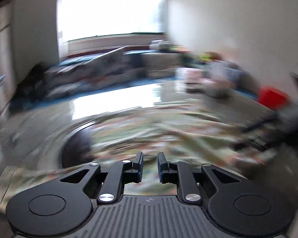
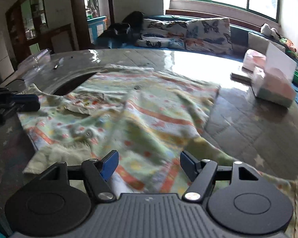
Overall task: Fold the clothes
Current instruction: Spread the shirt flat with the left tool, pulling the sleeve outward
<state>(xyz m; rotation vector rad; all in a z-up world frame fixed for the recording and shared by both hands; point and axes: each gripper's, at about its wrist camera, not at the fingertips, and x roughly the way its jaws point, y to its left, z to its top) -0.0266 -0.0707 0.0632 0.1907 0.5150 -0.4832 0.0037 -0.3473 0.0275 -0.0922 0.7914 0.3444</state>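
Observation:
A pale green child's garment with orange stripes and small prints lies spread and rumpled on the glossy table. In the right wrist view my right gripper hovers over its near edge, jaws wide apart and nothing between them. My left gripper shows at the left edge of that view, its fingertips at the garment's left side. The left wrist view is heavily motion-blurred. There my left gripper sits low over the garment, with a narrow gap between its fingers and no cloth visibly pinched.
A clear box of pink and green packs and a pink pack stand at the table's right. A clear plastic container and a pen lie far left. A dark curved patch shows beside the garment. Butterfly cushions lie behind.

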